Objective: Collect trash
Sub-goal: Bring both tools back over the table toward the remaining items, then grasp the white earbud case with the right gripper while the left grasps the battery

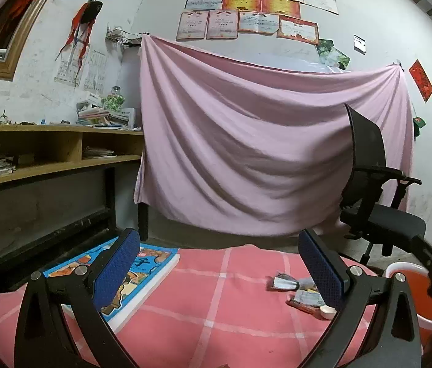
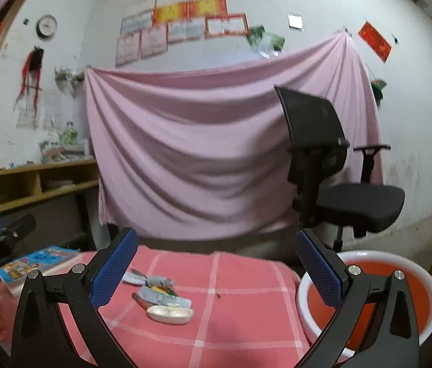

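The left gripper (image 1: pixel 219 263) is held level above a table draped in a pink checked cloth (image 1: pixel 203 303), looking forward along its two blue-padded fingers (image 1: pixel 117 271); the jaws stand wide apart with nothing between them; its left finger overlaps a colourful picture book (image 1: pixel 151 263) lying flat at the cloth's left side. The right gripper (image 2: pixel 217 263) is held in much the same level pose over the same cloth, jaws likewise spread wide and empty; the left gripper's dark body shows at the left edge of the right wrist view.

The trash lies on the cloth near its far right part: a crumpled grey wrapper (image 2: pixel 157 280), a flattened foil packet (image 2: pixel 162 299) with its long axis running left to right, and just in front of it a small white oval tray (image 2: pixel 170 312), long axis also left to right, resting flat and apparently touching the packet. A white-rimmed red basin (image 2: pixel 366 303) stands just beside the table's right end, below cloth level. Beyond hang a pink sheet (image 1: pixel 261 141), a black office chair (image 2: pixel 335 181) and a wooden shelf (image 1: pixel 47 153).
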`<state>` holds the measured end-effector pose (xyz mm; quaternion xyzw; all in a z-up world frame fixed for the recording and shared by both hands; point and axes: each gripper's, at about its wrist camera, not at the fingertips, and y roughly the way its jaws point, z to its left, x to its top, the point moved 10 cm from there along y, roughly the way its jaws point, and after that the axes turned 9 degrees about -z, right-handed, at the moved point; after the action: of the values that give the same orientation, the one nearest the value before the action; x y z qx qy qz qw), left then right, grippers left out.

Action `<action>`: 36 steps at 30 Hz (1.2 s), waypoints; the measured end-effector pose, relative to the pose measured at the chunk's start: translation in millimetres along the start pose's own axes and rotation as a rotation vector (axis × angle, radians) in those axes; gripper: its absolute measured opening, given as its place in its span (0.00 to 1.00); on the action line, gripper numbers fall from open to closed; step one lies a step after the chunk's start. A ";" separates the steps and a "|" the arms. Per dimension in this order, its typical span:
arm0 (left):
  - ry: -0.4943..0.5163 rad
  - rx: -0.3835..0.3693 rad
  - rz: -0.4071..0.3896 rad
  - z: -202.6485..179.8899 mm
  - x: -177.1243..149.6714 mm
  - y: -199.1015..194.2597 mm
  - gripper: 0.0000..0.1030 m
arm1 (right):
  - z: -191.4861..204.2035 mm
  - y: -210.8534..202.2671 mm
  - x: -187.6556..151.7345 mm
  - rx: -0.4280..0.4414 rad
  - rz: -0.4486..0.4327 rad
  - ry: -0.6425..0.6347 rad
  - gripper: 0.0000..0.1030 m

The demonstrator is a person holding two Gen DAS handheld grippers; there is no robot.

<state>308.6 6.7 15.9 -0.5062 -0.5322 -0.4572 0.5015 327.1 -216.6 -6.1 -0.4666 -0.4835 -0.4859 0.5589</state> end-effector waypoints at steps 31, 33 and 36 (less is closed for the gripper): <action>-0.048 -0.045 0.548 -9.6 -101.1 70.6 0.97 | 45.8 52.0 -125.9 0.194 0.690 -0.095 0.52; -0.051 -0.076 0.572 -18.9 -106.2 71.2 0.97 | 44.2 49.2 -123.9 0.189 0.678 -0.121 0.52; -0.040 -0.120 0.604 -31.7 -112.2 71.7 0.97 | 36.6 48.7 -121.1 0.169 0.666 -0.133 0.52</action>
<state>380.7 -28.8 -95.0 -0.6791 -0.3393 -0.3079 0.5734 365.1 -164.6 -125.5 -0.5815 -0.3787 -0.2038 0.6906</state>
